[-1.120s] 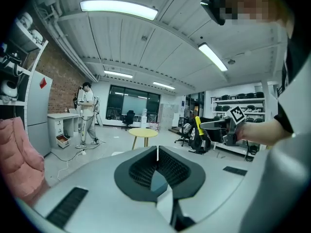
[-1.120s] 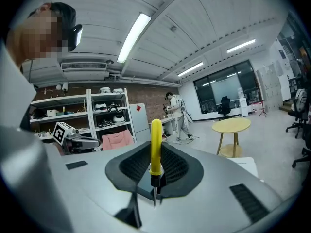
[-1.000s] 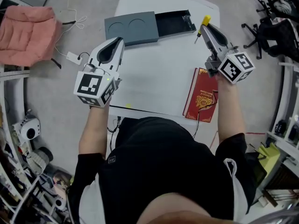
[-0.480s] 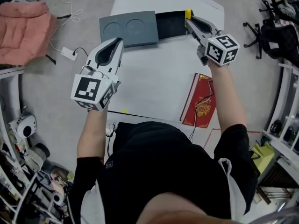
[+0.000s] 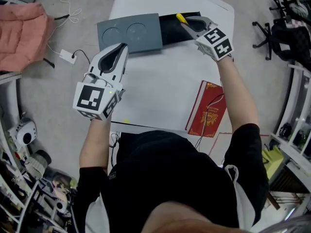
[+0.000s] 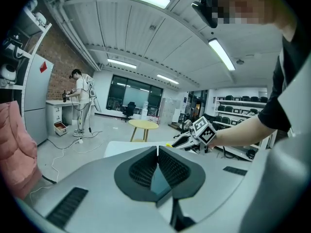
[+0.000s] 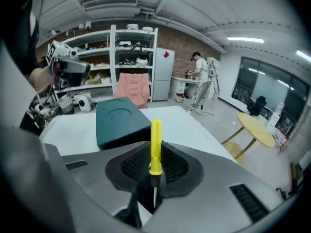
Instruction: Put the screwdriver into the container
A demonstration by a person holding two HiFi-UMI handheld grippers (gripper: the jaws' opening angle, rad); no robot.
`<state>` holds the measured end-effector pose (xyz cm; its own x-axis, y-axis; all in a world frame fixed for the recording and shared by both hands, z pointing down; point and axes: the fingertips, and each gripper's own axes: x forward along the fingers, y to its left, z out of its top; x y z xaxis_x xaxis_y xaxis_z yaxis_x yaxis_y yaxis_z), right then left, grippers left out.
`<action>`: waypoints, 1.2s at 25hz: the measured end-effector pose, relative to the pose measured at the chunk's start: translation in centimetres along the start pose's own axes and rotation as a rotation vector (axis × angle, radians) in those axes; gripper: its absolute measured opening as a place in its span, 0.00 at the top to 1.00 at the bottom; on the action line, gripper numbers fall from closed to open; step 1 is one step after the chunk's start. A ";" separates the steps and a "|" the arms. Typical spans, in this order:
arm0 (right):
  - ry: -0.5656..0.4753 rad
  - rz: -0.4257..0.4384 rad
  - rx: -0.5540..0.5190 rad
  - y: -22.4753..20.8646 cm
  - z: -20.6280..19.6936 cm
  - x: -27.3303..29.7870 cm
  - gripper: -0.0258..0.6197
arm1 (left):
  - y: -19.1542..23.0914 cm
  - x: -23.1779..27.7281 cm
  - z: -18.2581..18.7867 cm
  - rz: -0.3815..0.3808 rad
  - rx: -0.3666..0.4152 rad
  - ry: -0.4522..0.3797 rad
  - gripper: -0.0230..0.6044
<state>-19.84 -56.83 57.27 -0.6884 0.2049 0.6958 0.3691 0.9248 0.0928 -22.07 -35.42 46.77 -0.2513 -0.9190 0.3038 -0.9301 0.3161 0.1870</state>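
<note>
- The white table (image 5: 160, 76) fills the middle of the head view, with the person standing at its near edge.
- A pink cushion (image 5: 22, 30) lies off the table at the far left, well apart from everything on the table.
- The container (image 5: 171, 29), a dark open tray, lies along the table's far edge. A grey lid (image 5: 129, 33) with two round recesses lies against its left end; I cannot tell whether it overlaps the tray.
- A red book (image 5: 206, 109) lies flat near the table's right near corner, with a thin cable running across it.
- The left gripper (image 5: 123, 46) is held over the table's left side and points toward the grey lid, short of it. In the left gripper view its jaws are pressed together with nothing between them.
- The right gripper (image 5: 186, 24) reaches out over the open part of the container, its marker cube toward the person. Its jaws are closed on the screwdriver (image 7: 155, 147).
- The screwdriver's yellow handle sticks out past the jaw tips, and its thin metal shaft runs back between the pads. In the head view the handle shows over the container's dark inside, near its far wall; whether it touches the container cannot be told.
</note>
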 end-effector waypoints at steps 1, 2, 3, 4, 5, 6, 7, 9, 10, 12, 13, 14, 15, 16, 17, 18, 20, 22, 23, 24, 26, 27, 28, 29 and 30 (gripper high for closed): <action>0.033 0.005 -0.041 0.2 -0.4 0.5 0.84 | 0.1 0.1 -0.2 0.001 -0.003 0.004 0.92; 0.061 0.010 -0.075 0.4 -0.8 1.1 0.84 | 0.3 0.1 -0.4 0.004 -0.006 0.007 0.92; 0.084 0.016 -0.105 0.5 -1.1 1.5 0.84 | 0.5 0.2 -0.6 0.006 -0.009 0.011 0.92; 0.106 0.022 -0.132 0.6 -1.4 2.0 0.84 | 0.6 0.2 -0.7 0.009 -0.012 0.015 0.92; 0.128 0.029 -0.158 0.8 -1.8 2.4 0.84 | 0.8 0.3 -0.9 0.011 -0.014 0.019 0.92; 0.151 0.037 -0.185 0.9 -2.1 2.8 0.84 | 0.9 0.3 -1.0 0.012 -0.017 0.022 0.92; 0.174 0.045 -0.211 1.1 -2.5 3.2 0.84 | 1.0 0.4 -1.1 0.013 -0.019 0.024 0.92; 0.216 0.062 -0.260 1.4 -3.3 4.0 0.84 | 1.2 0.4 -1.2 0.015 -0.022 0.025 0.92; 0.233 0.069 -0.283 1.6 -3.6 4.4 0.84 | 1.2 0.4 -1.2 0.015 -0.024 0.025 0.92; 0.259 0.082 -0.322 1.9 -3.8 5.1 0.84 | 1.3 0.5 -1.4 0.014 -0.029 0.024 0.92; 0.271 0.090 -0.333 2.1 -4.0 5.4 0.84 | 1.4 0.4 -1.5 0.013 -0.031 0.023 0.92; 0.282 0.097 -0.338 2.3 -4.1 5.8 0.84 | 1.4 0.4 -1.5 0.012 -0.033 0.023 0.92; 0.293 0.101 -0.337 2.4 -4.3 6.0 0.84 | 1.4 0.3 -1.6 0.012 -0.035 0.022 0.92; 0.305 0.103 -0.332 2.4 -4.5 6.2 0.84 | 1.5 0.2 -1.6 0.012 -0.036 0.021 0.92; 0.316 0.104 -0.327 2.4 -4.7 6.3 0.84 | 1.5 0.0 -1.6 0.013 -0.037 0.019 0.92; 0.327 0.107 -0.323 2.4 -5.0 6.5 0.84 | 1.6 -0.2 -1.6 0.015 -0.038 0.018 0.92; 0.349 0.114 -0.313 2.3 -5.5 6.9 0.84 | 1.7 -0.6 -1.7 0.021 -0.039 0.016 0.92; 0.370 0.118 -0.300 2.3 -6.0 7.3 0.84 | 1.9 -1.1 -1.9 0.027 -0.042 0.017 0.92; 0.379 0.117 -0.293 2.2 -6.2 7.4 0.83 | 2.0 -1.3 -2.0 0.029 -0.043 0.018 0.92; 0.386 0.115 -0.286 2.2 -6.4 7.6 0.83 | 2.0 -1.5 -2.0 0.030 -0.044 0.018 0.92; 0.395 0.101 -0.261 2.1 -6.5 7.5 0.83 | 2.1 -2.1 -2.1 0.032 -0.045 0.016 0.92; 0.395 0.091 -0.241 2.2 -6.4 7.3 0.83 | 2.1 -2.4 -2.0 0.032 -0.044 0.015 0.92; 0.387 0.082 -0.215 2.2 -6.3 7.0 0.83 | 2.0 -2.8 -2.0 0.032 -0.042 0.013 0.92; 0.371 0.075 -0.181 2.3 -6.0 6.5 0.82 | 1.9 -3.2 -1.8 0.032 -0.039 0.009 0.92; 0.346 0.069 -0.140 2.4 -5.6 6.0 0.82 | 1.9 -3.6 -1.6 0.031 -0.035 0.004 0.92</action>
<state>-19.58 -55.18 65.69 -0.4161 0.1230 0.9009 0.5057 0.8548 0.1168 -22.51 -31.17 47.52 -0.2787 -0.9077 0.3137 -0.9118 0.3527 0.2105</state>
